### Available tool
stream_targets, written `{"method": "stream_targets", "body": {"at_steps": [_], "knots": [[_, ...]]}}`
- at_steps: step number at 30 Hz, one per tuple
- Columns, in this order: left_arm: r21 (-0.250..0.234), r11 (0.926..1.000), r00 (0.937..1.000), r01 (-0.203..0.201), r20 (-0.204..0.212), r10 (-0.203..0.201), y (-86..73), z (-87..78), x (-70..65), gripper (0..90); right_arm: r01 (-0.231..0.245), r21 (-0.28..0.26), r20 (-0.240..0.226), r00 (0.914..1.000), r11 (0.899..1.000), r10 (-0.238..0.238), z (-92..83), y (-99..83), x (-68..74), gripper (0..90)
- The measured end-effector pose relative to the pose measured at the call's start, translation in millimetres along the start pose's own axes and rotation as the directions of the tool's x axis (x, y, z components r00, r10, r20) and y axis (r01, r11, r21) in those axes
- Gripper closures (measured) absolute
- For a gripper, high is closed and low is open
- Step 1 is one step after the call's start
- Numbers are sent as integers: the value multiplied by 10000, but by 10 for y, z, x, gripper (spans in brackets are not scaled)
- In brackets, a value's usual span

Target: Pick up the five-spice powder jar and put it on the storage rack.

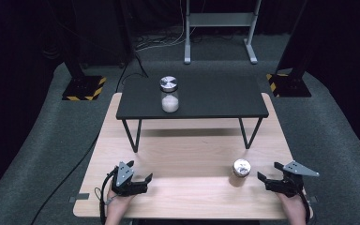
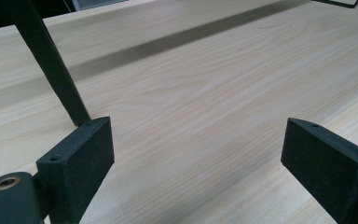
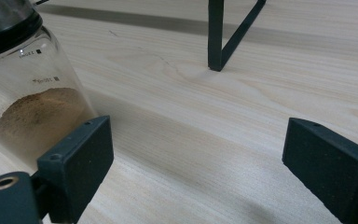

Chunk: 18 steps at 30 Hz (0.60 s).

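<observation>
Dark grey carpet covers the floor around a light wooden table (image 1: 187,154), and black stands with yellow-black striped bases are at the far left and far right.

At the left near edge of the table, the person's left hand holds the left gripper (image 1: 138,172). It lies low over the wood and its jaws are wide apart with nothing between them. In the left gripper view the two black pads (image 2: 81,163) frame bare wood grain, and one thin black leg (image 2: 51,60) of the shelf comes down just behind the left pad.

In the middle, on the far half of the table, stands a small black shelf (image 1: 192,101) on thin metal legs. On top of it, a little left of its centre, a glass jar with white powder (image 1: 169,94) stands upright with a silver lid.

More to the right, on the wooden surface in front of the shelf, stands a second jar with brown powder (image 1: 241,168), also upright and closed with a shiny lid. Just beside it, on its right, is the right gripper (image 1: 268,172), held by the person's right hand and pointing toward the jar. Its jaws are apart and hold nothing. In the right gripper view this jar (image 3: 32,107) is just outside the left pad, not between the pads; I cannot tell if it touches the pad.
</observation>
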<state>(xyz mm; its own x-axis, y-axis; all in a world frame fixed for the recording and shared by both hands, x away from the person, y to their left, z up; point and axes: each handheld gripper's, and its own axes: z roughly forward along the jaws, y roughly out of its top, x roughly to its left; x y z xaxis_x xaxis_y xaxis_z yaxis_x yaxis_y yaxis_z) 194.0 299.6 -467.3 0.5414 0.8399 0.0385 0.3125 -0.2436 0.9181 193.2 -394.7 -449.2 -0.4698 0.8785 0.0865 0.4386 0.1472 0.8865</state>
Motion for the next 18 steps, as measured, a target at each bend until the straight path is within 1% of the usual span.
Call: {"method": "stream_targets", "body": {"at_steps": [5,9,12,13,14,15,17,18], "knots": [[34,10000,10000,11,0,-11,6,4,0,88,21,-79,-28,10000,10000,-21,-5,-14,-4,73],[48,10000,10000,-5,-15,5,8,5,-4,88,32,-197,-134,9999,9998,-34,-16,-35,-12,70],[54,10000,10000,-8,-2,8,9,6,-2,89,116,-487,-375,9992,9987,-134,-36,-68,-26,59],[59,10000,10000,-1,2,1,10,7,-1,88,121,-627,-544,9984,9980,-156,-40,-81,-41,51],[59,10000,10000,-1,2,1,10,7,-1,88,121,-627,-544,9984,9980,-156,-40,-81,-41,51],[70,10000,10000,3,9,-4,12,8,1,88,245,-1098,-933,9950,9936,-349,-46,-127,-69,34],[85,10000,10000,8,16,-8,15,9,4,88,248,-1652,-1381,9893,9859,-480,-51,-182,-99,31],[86,10000,10000,14,11,-14,15,10,2,88,255,-1839,-1551,9864,9826,-546,-53,-199,-104,25]]}}
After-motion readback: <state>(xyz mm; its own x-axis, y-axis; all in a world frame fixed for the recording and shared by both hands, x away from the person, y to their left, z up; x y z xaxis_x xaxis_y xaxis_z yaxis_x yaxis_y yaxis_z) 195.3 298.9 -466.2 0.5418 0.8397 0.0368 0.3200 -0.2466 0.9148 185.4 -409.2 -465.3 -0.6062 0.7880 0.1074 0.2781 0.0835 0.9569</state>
